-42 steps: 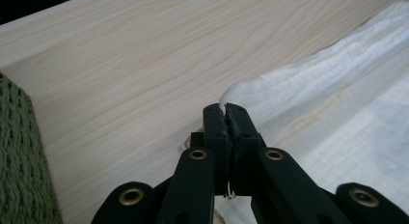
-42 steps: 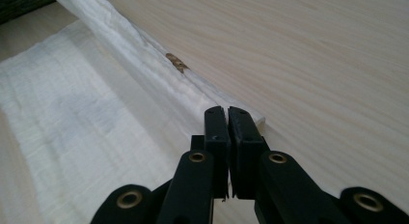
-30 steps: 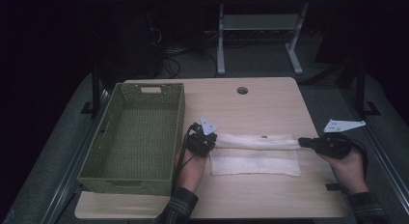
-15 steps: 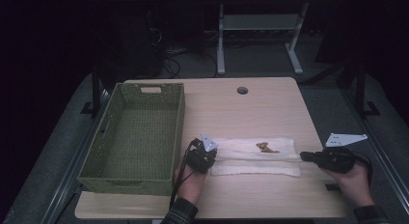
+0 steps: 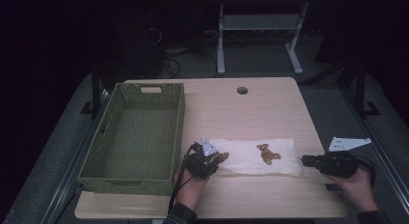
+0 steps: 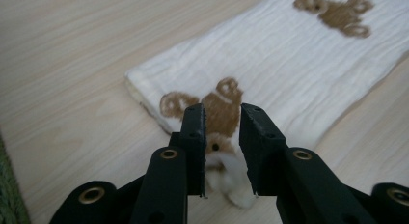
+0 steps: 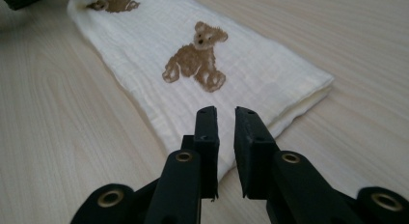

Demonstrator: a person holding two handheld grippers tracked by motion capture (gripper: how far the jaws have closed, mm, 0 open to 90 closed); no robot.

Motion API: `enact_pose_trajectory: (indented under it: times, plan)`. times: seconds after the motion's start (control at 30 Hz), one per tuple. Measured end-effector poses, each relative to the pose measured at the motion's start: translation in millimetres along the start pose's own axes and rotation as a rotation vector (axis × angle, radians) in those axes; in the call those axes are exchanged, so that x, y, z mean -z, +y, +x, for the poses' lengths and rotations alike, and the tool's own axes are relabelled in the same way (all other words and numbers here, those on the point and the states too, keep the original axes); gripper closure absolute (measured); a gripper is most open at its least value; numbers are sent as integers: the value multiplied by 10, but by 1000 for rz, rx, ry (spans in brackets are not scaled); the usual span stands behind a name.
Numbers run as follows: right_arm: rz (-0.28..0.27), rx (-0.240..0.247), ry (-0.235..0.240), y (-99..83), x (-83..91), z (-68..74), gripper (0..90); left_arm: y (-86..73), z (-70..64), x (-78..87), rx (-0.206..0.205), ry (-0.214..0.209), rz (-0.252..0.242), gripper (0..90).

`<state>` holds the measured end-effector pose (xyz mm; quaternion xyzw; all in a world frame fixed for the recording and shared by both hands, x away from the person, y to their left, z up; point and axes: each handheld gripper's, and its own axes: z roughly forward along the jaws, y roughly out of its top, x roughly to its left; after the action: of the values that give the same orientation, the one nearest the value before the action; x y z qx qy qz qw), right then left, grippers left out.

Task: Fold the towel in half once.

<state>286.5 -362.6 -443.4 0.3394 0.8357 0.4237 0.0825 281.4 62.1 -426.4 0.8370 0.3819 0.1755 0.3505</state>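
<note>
A white cloth [image 5: 251, 159] printed with brown teddy bears lies folded into a long strip on the near part of the table. My left gripper [image 5: 214, 161] is at the strip's left end. In the left gripper view its jaws [image 6: 222, 113] stand a little apart with a bunched tuft of the cloth [image 6: 289, 64] pinched low between them. My right gripper [image 5: 305, 160] sits just off the strip's right end. Its jaws [image 7: 225, 113] are slightly open with nothing between them, tips over the near edge of the cloth [image 7: 159, 50].
A green woven basket [image 5: 178, 132], empty, stands at the table's left, close to my left hand. A round cable hole [image 5: 242, 90] lies at the back of the wooden tabletop [image 5: 270, 113]. Dark floor and a white desk frame [image 5: 221, 45] lie beyond.
The cloth's far layer was brought over toward me, leaving one folded strip with the bears on top. My right gripper let go and drew back to the right; the left stayed at the left end.
</note>
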Motion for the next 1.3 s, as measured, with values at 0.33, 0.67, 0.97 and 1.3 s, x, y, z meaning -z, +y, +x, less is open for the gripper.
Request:
enact_pose_trajectory:
  times: [0.33, 0.67, 0.97, 1.3]
  plan:
    - [18, -12, -19, 140, -182, -106, 745, 194, 149, -159, -8, -2, -25, 647]
    - [12, -49, -81, 354, -388, -471, 728, 346, 343, -401, 1, 22, -9, 611]
    - [45, -95, -84, 373, -608, -709, 703, 411, 487, -560, -7, 44, 12, 606]
    - [114, -46, -102, 349, -709, -659, 858, 375, 571, -661, 32, 60, 24, 592]
